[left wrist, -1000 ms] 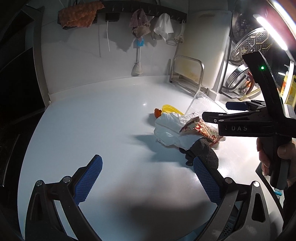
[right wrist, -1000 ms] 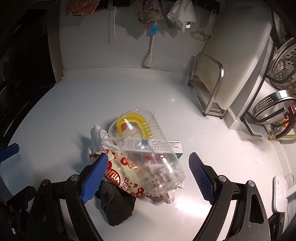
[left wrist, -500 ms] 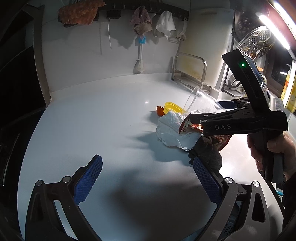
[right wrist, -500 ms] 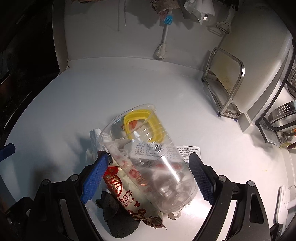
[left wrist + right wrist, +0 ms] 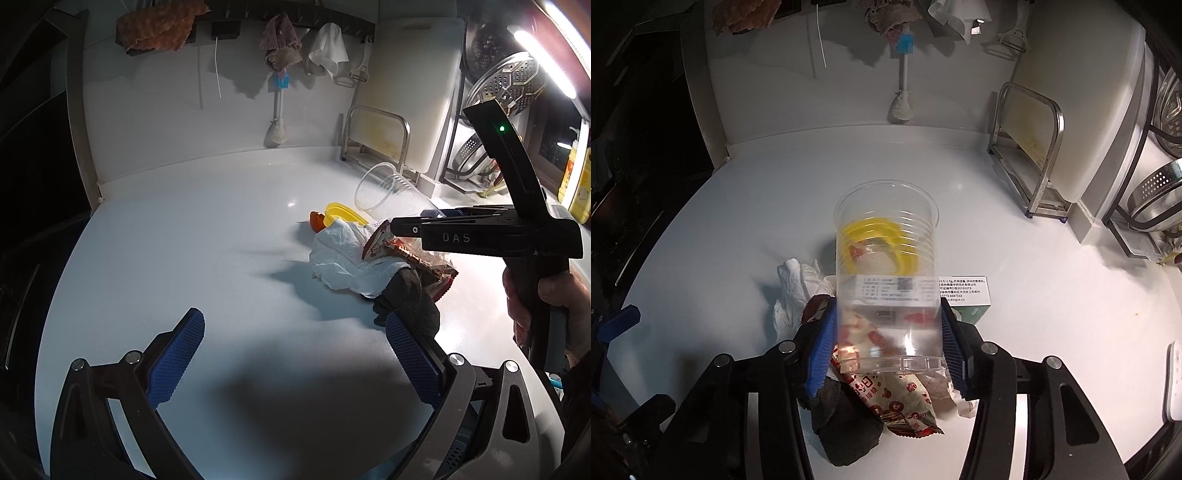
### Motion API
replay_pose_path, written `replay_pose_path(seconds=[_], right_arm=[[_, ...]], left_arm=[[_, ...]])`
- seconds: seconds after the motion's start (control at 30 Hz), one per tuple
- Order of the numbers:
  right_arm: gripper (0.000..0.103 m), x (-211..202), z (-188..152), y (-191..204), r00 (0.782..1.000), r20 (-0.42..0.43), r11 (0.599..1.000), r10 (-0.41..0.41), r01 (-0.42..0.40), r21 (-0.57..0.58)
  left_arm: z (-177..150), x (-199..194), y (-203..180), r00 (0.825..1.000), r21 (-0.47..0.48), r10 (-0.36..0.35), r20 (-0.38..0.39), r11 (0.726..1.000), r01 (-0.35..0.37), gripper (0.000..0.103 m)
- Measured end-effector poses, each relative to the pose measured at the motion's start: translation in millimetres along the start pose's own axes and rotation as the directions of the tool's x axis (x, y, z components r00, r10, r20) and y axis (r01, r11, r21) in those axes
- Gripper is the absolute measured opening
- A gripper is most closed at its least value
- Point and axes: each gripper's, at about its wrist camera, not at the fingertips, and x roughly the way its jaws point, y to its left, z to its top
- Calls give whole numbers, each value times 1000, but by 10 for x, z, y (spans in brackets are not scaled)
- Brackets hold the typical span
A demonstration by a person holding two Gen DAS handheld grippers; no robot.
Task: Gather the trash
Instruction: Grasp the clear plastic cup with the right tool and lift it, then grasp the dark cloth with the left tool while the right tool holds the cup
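Jaws of the right gripper (image 5: 888, 343) have just been closing and now clamp the clear plastic cup (image 5: 886, 280) at frame centre. Low in its own view, the left gripper (image 5: 295, 354) gapes wide over bare countertop (image 5: 184, 240)

Your clear plastic cup (image 5: 886, 273) tilted, mouth far, above red snack wrapper (image 5: 897, 402), white crumpled bag (image 5: 798, 291) left, dark rag (image 5: 846, 432) nearest, yellow lid (image 5: 345, 214) beyond

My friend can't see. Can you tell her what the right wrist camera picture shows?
The right gripper has just closed its blue jaws on a clear plastic cup lying on its side over a pile of trash on a white counter. Under the cup are a red snack wrapper, a dark rag, crumpled white tissue and a yellow lid.
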Motion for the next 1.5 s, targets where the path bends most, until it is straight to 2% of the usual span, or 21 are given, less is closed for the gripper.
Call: replay_pose_path(seconds=[0.27,0.47,0.73,1.0,1.2,1.37,1.47,1.5], right_arm=[[49,-194,-33,49,998,56,1000,-2,1,28],[49,-474,-171,54,993,114,996,-36,27,84],[48,-845,-672,-13,977,139,969,-159,128,212],[48,-1170,-1211,-116,941,141,909,-308,247,336],[48,-1262,-1447,-163,933,134,889,-333,264,374],[48,-1279,-1506,-199,937,145,888,-319,242,391],[48,-1280,-1544,-223,939,147,888,-310,231,398],[48,-1282,-1547,-230,940,148,888,-308,228,399]], left_arm=[[6,-39,-36,1000,6,-1,7,1000,1,97],[-1,-104,-72,1000,8,-6,16,1000,6,97],[0,-102,-205,1000,17,-17,20,1000,17,97],[-45,87,-499,1000,22,-18,9,1000,18,97],[-67,358,-703,999,-1,-22,-31,1000,22,97],[-68,537,-832,998,-23,-24,-52,999,22,97],[-79,639,-903,997,-19,-14,-75,1000,13,95],[-87,665,-921,997,-17,-8,-82,1000,7,92]])
